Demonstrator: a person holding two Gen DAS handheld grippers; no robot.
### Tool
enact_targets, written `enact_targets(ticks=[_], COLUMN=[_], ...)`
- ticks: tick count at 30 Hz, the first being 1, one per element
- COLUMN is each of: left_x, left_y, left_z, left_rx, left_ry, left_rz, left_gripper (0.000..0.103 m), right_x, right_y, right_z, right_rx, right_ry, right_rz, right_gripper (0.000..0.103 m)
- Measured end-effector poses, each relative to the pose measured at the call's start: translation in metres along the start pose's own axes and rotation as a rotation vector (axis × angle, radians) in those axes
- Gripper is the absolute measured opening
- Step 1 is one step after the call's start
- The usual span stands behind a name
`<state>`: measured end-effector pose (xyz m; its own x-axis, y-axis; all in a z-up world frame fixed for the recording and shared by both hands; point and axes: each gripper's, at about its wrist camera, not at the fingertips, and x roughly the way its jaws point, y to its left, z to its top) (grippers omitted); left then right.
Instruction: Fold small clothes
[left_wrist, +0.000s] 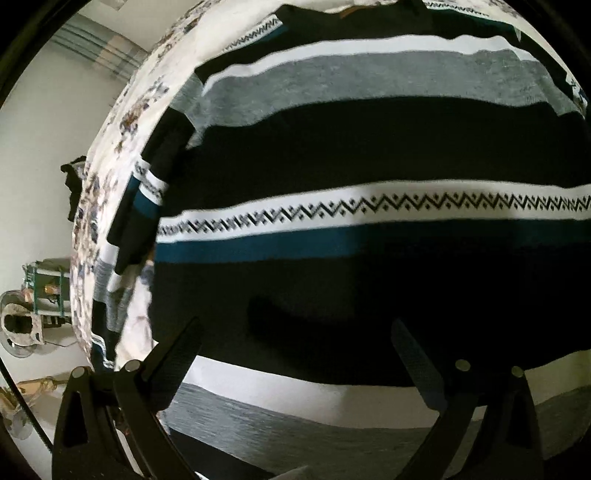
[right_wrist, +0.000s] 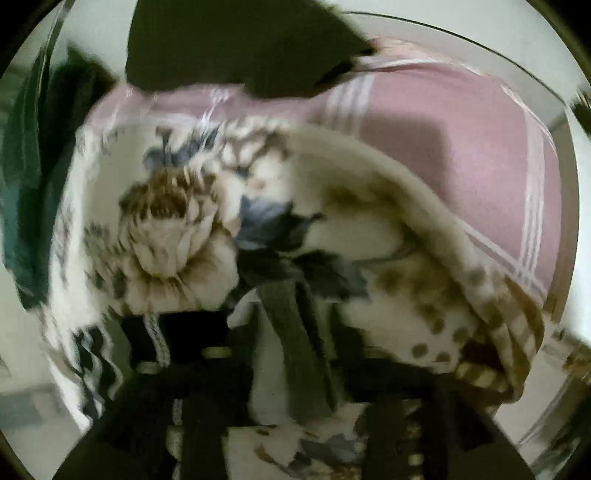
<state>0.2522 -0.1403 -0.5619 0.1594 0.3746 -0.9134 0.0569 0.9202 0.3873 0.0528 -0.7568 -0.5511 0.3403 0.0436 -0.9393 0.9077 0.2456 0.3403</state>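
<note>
Lying spread across the floral blanket (left_wrist: 122, 122), the striped sweater (left_wrist: 369, 147) looks barely folded, left hand-held gripper (left_wrist: 295, 354) released above it; right hand-held gripper (right_wrist: 295, 417) too blurred to tell.

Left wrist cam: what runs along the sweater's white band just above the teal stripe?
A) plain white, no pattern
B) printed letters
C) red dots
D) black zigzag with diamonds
D: the sweater lies spread on the floral blanket, and the white band across it carries a black zigzag with small diamonds, directly above the teal stripe.
</note>
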Motion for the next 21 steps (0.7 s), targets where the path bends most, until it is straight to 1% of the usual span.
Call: enact_targets(ticks=[2,4,6,7,8,9,11,12,13,14,15,16,17,18,19,20,21], left_x=[0.007,0.018,0.028,0.032,0.036,0.040,0.045,0.047,0.049,0.050,0.051,0.051,0.052,0.052,0.053,0.053,0.054], left_y=[-0.001,-0.001,0.002,0.004,0.006,0.009,0.015,0.017,0.018,0.019,0.020,0.020,0.020,0.020,0.020,0.021,0.021], left_z=[-0.003,-0.006,-0.007,-0.007,-0.006,-0.005,-0.004,-0.004,-0.004,-0.004,-0.004,-0.005,-0.005,-0.006,-0.006,-0.006,-0.007], left_rx=[-0.002,-0.008,-0.024,-0.036,-0.052,-0.072,-0.106,-0.115,-0.123,-0.130,-0.136,-0.144,-0.153,-0.161,-0.168,-0.172,-0.177], left_ry=[0.010,0.021,0.022,0.025,0.027,0.028,0.025,0.023,0.017,0.006,-0.005,-0.018,-0.031,-0.041,-0.048,-0.052,-0.056], left_rz=[-0.027,-0.059,-0.098,-0.120,-0.145,-0.171,-0.215,-0.228,-0.241,-0.249,-0.253,-0.255,-0.255,-0.254,-0.254,-0.255,-0.260], left_gripper=[0.103,0.103,0.103,0.103,0.103,0.103,0.103,0.103,0.103,0.103,0.103,0.103,0.103,0.103,0.103,0.103,0.103], right_x=[-0.003,0.011,0.022,0.033,0.040,0.047,0.055,0.058,0.060,0.058,0.060,0.052,0.042,0.029,0.011,-0.007,-0.018], right_y=[-0.013,-0.029,-0.041,-0.041,-0.040,-0.036,-0.023,-0.017,-0.008,-0.003,0.008,0.012,0.019,0.024,0.026,0.029,0.030], right_z=[-0.004,-0.009,-0.013,-0.016,-0.016,-0.017,-0.019,-0.019,-0.019,-0.017,-0.017,-0.015,-0.013,-0.008,-0.002,0.004,0.007], right_rx=[0.080,0.149,0.191,0.204,0.203,0.197,0.171,0.158,0.131,0.110,0.074,0.050,0.032,0.034,0.055,0.071,0.069], right_ry=[-0.007,0.013,0.049,0.068,0.080,0.086,0.056,0.056,0.065,0.085,0.127,0.117,0.077,0.029,-0.031,-0.097,-0.127], right_rz=[0.035,0.064,0.141,0.202,0.240,0.256,0.252,0.253,0.263,0.282,0.301,0.294,0.277,0.274,0.297,0.303,0.312], right_gripper=[0.064,0.064,0.064,0.064,0.067,0.069,0.072,0.069,0.060,0.020,0.009,0.009,0.009,0.007,0.007,0.006,0.006])
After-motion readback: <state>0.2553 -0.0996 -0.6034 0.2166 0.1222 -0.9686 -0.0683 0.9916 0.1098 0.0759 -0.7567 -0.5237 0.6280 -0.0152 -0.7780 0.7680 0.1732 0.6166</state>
